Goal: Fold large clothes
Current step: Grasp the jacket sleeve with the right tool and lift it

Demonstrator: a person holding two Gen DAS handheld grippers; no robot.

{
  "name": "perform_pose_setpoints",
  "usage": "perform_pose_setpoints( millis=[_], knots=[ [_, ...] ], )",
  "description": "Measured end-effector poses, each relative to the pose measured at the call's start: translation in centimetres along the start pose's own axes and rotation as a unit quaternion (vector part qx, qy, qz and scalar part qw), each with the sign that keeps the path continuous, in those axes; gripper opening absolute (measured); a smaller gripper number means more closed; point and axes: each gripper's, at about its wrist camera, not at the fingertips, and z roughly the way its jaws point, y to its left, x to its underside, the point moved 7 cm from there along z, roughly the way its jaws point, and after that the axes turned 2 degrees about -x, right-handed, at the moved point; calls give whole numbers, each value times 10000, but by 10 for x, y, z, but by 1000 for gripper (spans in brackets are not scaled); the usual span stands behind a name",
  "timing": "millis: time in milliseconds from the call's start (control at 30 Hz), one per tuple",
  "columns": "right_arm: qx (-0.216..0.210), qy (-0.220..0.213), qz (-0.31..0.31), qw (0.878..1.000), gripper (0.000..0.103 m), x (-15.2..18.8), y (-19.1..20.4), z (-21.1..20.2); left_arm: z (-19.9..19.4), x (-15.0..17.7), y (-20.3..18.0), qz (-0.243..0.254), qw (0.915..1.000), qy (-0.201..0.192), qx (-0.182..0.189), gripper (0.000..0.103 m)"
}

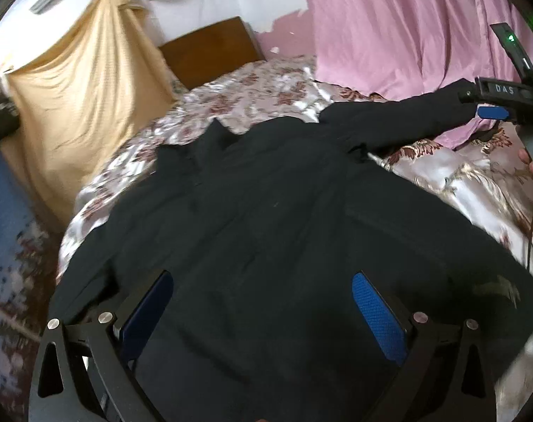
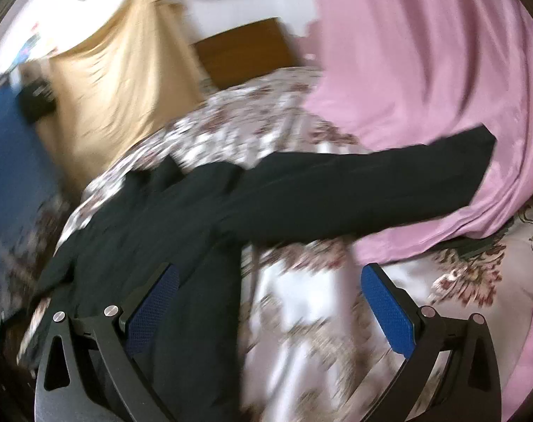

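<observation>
Two spread tongs, left tongs point(image 1: 262, 313) and right tongs point(image 2: 270, 306), hover over a black jacket point(image 1: 266, 218) on the bed point(image 1: 266, 81), its sleeve point(image 2: 354, 190) stretching toward two o'clock, nearer the right.

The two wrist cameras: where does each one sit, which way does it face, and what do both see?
Left wrist: sits behind the open left hand-held gripper, above the black long-sleeved garment, facing the brown wooden headboard; the right hand-held gripper shows by the sleeve end.
Right wrist: sits behind the open right hand-held gripper, over the floral satin bedspread, facing the outstretched sleeve.
Shared: garment, bedspread, headboard, pink draped sheet.
</observation>
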Motion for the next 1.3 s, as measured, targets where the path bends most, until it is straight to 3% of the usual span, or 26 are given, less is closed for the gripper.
perform_pose_setpoints(
  millis=[67, 167, 400, 600, 733, 800, 867, 967, 1067, 1100, 1200, 1300],
  knots=[
    [190, -128, 452, 9987, 102, -13, -27, 18, 27, -21, -13, 67, 10000, 29, 62, 103],
    [50, -254, 1065, 9940, 102, -29, -51, 39, 64, -47, -29, 72, 9998, 104, 175, 103],
    [-105, -454, 2376, 9702, 102, -47, -112, 85, 141, -93, -58, -92, 9991, 360, 210, 103],
    [19, -240, 2686, 9630, 102, -39, -135, 127, 190, -116, -55, -614, 9974, 366, 46, 103],
    [145, -252, 2936, 9555, 100, -36, -151, 149, 221, -119, -47, -1165, 9912, 621, 80, 103],
    [343, -319, 2944, 9545, 79, -34, -154, 151, 233, -117, -45, -1352, 9878, 762, 127, 103],
    [601, -298, 2926, 9539, 67, -29, -153, 153, 243, -113, -47, -1488, 9847, 876, 212, 103],
    [438, -347, 3193, 9460, 60, -28, -152, 160, 260, -100, -53, -1570, 9803, 1155, 336, 103],
    [392, -487, 3253, 9435, 26, -32, -155, 166, 266, -93, -56, -1651, 9779, 1217, 408, 103],
    [353, -507, 3239, 9441, 19, -33, -154, 169, 266, -92, -57, -1655, 9779, 1208, 419, 103],
    [234, -651, 3055, 9497, 9, -41, -148, 170, 267, -90, -58, -1630, 9787, 1185, 405, 103],
    [199, -842, 2727, 9582, 6, -50, -134, 159, 267, -87, -59, -1606, 9797, 1143, 370, 103]
  ],
)
